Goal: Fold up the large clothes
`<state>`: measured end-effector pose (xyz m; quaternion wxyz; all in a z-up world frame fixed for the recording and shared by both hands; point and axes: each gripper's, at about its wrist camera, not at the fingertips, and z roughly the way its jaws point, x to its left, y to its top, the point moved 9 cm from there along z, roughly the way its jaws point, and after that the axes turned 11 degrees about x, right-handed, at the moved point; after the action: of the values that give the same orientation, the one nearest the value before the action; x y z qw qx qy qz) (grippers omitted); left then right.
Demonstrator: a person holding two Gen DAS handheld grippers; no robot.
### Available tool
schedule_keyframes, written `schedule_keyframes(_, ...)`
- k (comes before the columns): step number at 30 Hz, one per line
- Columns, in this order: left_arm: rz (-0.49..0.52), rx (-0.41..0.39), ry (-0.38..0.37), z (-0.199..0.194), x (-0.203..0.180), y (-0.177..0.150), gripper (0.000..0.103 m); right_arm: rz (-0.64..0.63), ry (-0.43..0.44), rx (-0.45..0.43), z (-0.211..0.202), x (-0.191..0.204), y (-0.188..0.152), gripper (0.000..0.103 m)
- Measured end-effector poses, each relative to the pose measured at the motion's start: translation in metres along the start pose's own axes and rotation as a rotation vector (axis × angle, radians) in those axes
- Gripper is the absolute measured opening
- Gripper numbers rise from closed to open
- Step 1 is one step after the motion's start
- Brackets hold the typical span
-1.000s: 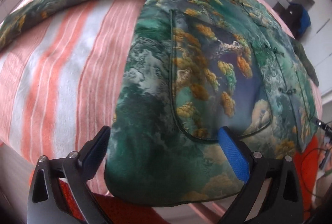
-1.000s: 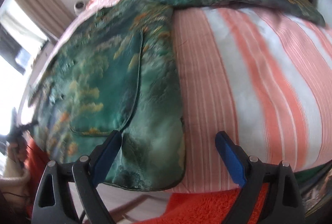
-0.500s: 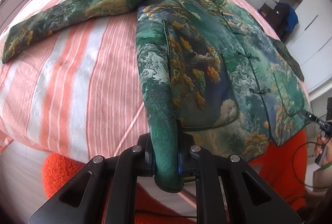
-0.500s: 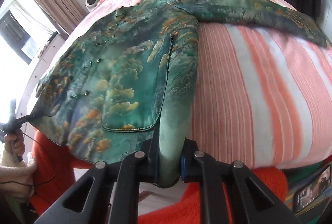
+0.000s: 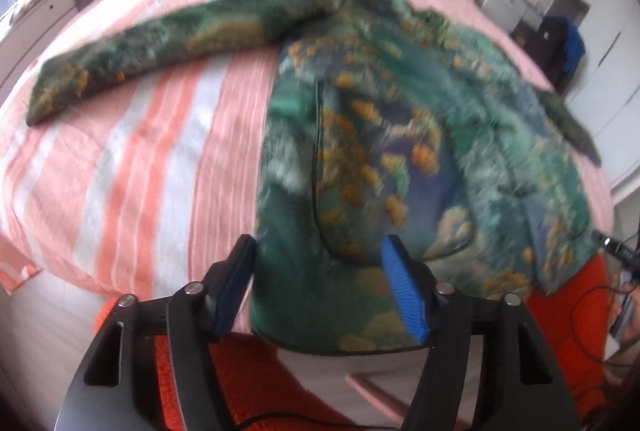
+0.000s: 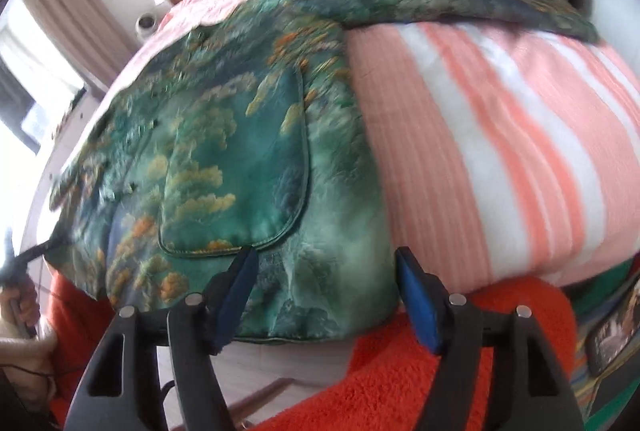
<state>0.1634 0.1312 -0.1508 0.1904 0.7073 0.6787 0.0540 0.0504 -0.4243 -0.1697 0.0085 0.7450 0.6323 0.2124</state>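
In the left wrist view, a green brocade jacket [image 5: 400,135] lies spread on a bed [image 5: 160,167] covered in a salmon-and-white striped sheet. The jacket fills the centre and right of the frame; its satin cloth carries a landscape print of teal and dark green with orange-gold tree clusters and a bluish patch near the middle. One sleeve [image 5: 160,51] stretches out toward the upper left, lying flat on the stripes. A large patch pocket [image 5: 352,183] edged in dark piping sits on the lower front. The hem hangs over the near edge of the bed, above an orange shaggy rug [image 5: 256,379]. The left gripper [image 5: 320,283] is at the bottom centre, its jaws spread wide with blue pads on either side of the hem corner, pinching nothing. The picture is motion-blurred.

In the right wrist view, the same jacket [image 6: 208,159] occupies the left and centre, with its other sleeve [image 6: 460,3] reaching to the upper right across the striped bed [image 6: 500,135]. A rounded patch pocket [image 6: 240,183] shows clearly, shiny green with gold clouds. The right gripper [image 6: 324,291] sits at the bottom centre, jaws spread apart astride the hem corner, gripping nothing. The orange rug [image 6: 400,383] lies below.
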Motion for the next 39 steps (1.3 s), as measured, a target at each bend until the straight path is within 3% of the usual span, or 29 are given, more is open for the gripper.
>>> schedule_keyframes(4, -0.015, -0.225, 0.076, -0.056, -0.004, 0.026, 0.099, 0.078, -0.062, -0.096, -0.027, -0.018, 0.0, 0.07)
schedule_keyframes(6, -0.029, -0.345, 0.132, -0.079, -0.01, 0.037, 0.101, 0.088, -0.104, -0.146, -0.039, -0.019, 0.003, 0.075)
schedule_keyframes(7, -0.041, -0.406, 0.161, -0.09, -0.012, 0.043, 0.102, 0.085, -0.121, -0.161, -0.042, -0.018, 0.006, 0.082)
schedule_keyframes(9, -0.053, -0.468, 0.183, -0.102, -0.016, 0.051, 0.103, 0.073, -0.165, -0.181, -0.046, -0.013, 0.01, 0.09)
schedule_keyframes(14, -0.055, -0.41, 0.149, -0.089, -0.034, 0.055, 0.103, 0.017, -0.208, -0.185, -0.045, 0.005, 0.014, 0.09)
schedule_keyframes(20, -0.021, -0.315, 0.197, -0.066, -0.044, 0.043, 0.103, -0.016, -0.241, -0.195, -0.048, 0.01, 0.011, 0.09)
schedule_keyframes(30, 0.049, -0.377, 0.266, -0.077, -0.061, 0.042, 0.103, -0.022, -0.252, -0.224, -0.055, 0.016, 0.011, 0.09)
schedule_keyframes(39, 0.041, -0.385, 0.244, -0.075, -0.061, 0.04, 0.103, -0.109, -0.263, -0.238, -0.052, 0.038, 0.007, 0.09)
